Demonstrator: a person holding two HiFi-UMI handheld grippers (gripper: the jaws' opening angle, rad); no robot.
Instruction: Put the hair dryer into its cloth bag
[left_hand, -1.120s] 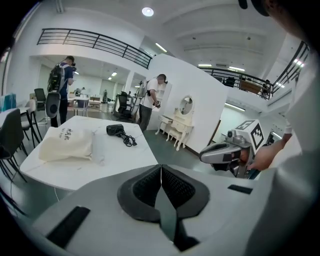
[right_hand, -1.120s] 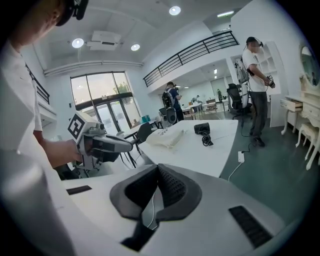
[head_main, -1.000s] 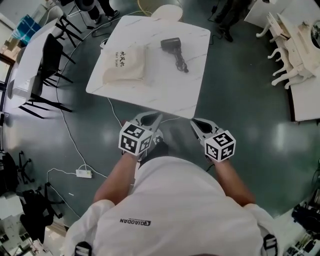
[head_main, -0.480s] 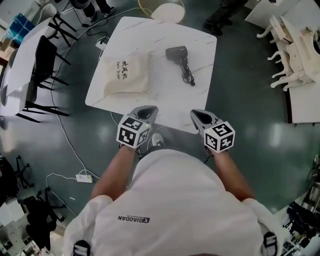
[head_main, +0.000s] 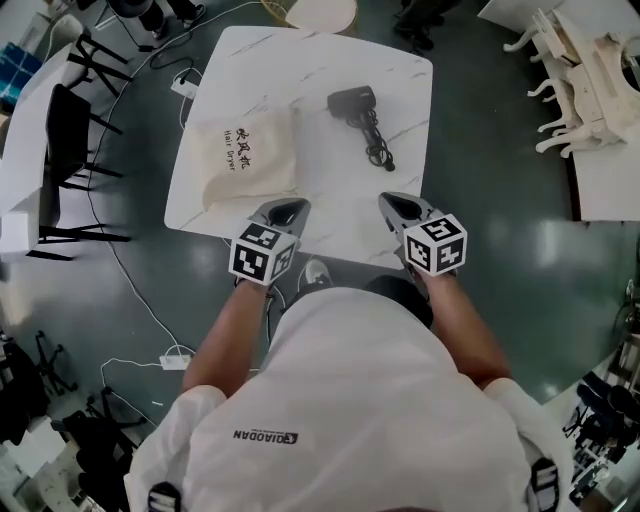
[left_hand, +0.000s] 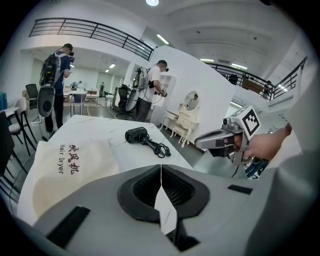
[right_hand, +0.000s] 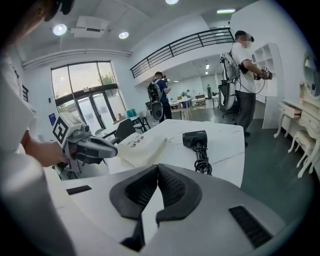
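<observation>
- White marble table (head_main: 330, 60) carries both of the task's things.
- Cream cloth bag (head_main: 245, 155) lies flat on the table's left half. Its black print faces up and its near side sits close to the table's near edge.
- Black dryer (head_main: 352, 100) lies on the table's right half, toward the far edge. It is apart from the bag, with bare marble between them.
- Black cord (head_main: 377, 148) runs from the dryer in a loose bundle toward the table's near edge.
- Grey left gripper (head_main: 287, 209) hangs over the table's near edge, just beside the bag's near right corner, and touches nothing. Its jaws are pressed together into a thin seam with nothing between them.
- Grey right gripper (head_main: 393, 202) hangs over the near edge on the table's right half, short of the cord's end. Its jaws are also pressed together and pinch nothing.
- Both grippers point across the table toward its far edge, tilted downward.
- Dark chairs (head_main: 70, 110) stand off the table's left side.
- People with backpacks (left_hand: 152, 90) stand beyond the table's far edge.
</observation>
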